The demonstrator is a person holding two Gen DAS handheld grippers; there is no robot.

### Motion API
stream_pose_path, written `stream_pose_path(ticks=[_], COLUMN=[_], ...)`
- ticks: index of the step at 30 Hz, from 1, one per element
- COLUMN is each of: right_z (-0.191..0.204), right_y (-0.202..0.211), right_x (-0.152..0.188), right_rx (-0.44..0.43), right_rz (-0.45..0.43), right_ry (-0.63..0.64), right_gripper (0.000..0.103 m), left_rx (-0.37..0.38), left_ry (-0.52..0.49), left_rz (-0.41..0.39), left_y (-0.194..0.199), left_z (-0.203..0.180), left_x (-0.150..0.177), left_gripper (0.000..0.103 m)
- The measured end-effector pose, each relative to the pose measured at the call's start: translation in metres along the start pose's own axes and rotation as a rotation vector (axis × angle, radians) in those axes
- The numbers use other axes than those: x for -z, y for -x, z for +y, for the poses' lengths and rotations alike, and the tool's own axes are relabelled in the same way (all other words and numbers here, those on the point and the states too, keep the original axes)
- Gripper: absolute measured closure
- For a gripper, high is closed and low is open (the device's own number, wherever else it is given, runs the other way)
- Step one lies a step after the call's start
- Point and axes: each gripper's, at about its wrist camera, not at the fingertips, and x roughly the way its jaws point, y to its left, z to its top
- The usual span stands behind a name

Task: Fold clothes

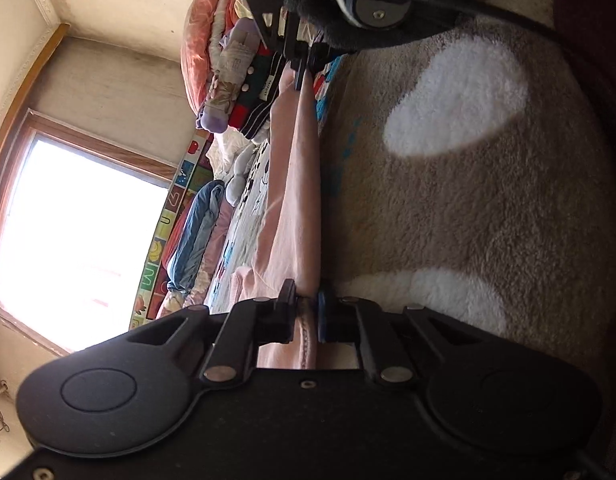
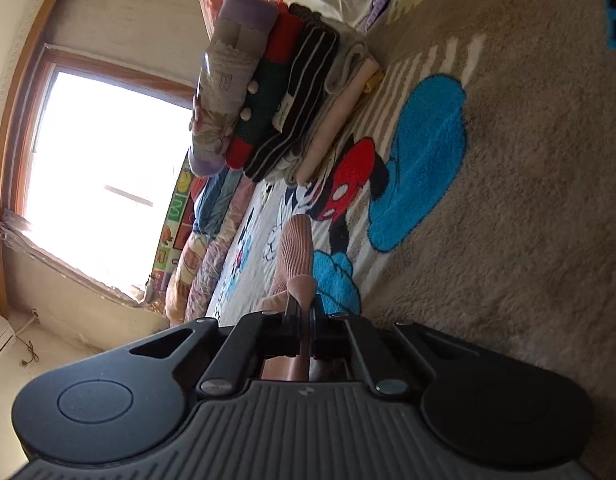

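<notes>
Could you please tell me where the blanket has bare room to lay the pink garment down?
Free: plain brown pile right of the blue patch. Crowded: folded stack and bedding along the window side.

letters U, M on alphabet mat (image 1: 163,240), garment label (image 1: 268,89) unreadable

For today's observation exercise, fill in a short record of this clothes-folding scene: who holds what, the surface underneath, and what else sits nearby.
Left hand-held gripper: shut on the pale pink fabric garment
Right hand-held gripper: shut on another edge of the same garment, near its ribbed cuff
Garment state: stretched taut between both grippers, over the rug
Surface: beige fluffy rug with cartoon mouse design
Nearby: stack of folded clothes on the rug
Background: bright wooden-framed window
</notes>
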Motion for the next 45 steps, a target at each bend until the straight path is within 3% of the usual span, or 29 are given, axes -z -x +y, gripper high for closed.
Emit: stream_pose_path(ticks=[8,12,18,20,25,27,28,29,32,41,44,45], right_z=[-0.01,-0.015,-0.018,-0.017,-0.002,0.004,0.006,0.005,0.005,-0.005,-0.005,-0.005], right_y=[0.005,0.009,0.009,0.003,-0.022,-0.029,-0.032,-0.032,-0.017,-0.021,-0.02,-0.019], right_x=[-0.004,-0.005,-0.012,-0.017,-0.028,-0.025,-0.024,-0.022,-0.022,-0.022,-0.02,-0.019], right_rx=[0.061,0.024,-0.024,-0.033,0.042,0.077,0.095,0.109,0.119,0.161,0.146,0.141], right_rz=[0.006,0.014,0.038,0.047,0.11,0.113,0.108,0.098,0.005,0.002,-0.004,-0.004], right_ry=[0.007,-0.026,-0.077,-0.103,-0.058,0.008,0.042,0.053,0.066,0.121,0.143,0.15], right_gripper=[0.099,0.098,0.081,0.069,0.066,0.075,0.088,0.093,0.094,0.098,0.098,0.098], left_rx=[-0.007,0.001,-0.002,-0.003,0.0,0.001,0.005,0.005,0.003,0.004,0.068,0.107], left_ry=[0.004,0.019,0.028,0.028,0.033,0.035,0.036,0.036,0.034,0.02,0.052,0.078], left_rz=[-0.015,-0.016,-0.019,-0.019,-0.016,-0.015,-0.013,-0.014,-0.017,-0.012,-0.018,-0.021], left_y=[0.003,0.001,0.002,0.004,0.006,0.007,0.007,0.008,0.009,0.012,0.022,0.027], left_z=[-0.001,-0.001,-0.003,-0.005,-0.007,-0.008,-0.008,-0.008,-0.01,-0.01,0.001,0.009], left_x=[0.001,0.001,0.001,0.001,0.002,0.002,0.002,0.002,0.002,0.0,0.001,0.002], left_gripper=[0.099,0.099,0.099,0.099,0.1,0.1,0.1,0.1,0.1,0.1,0.097,0.089])
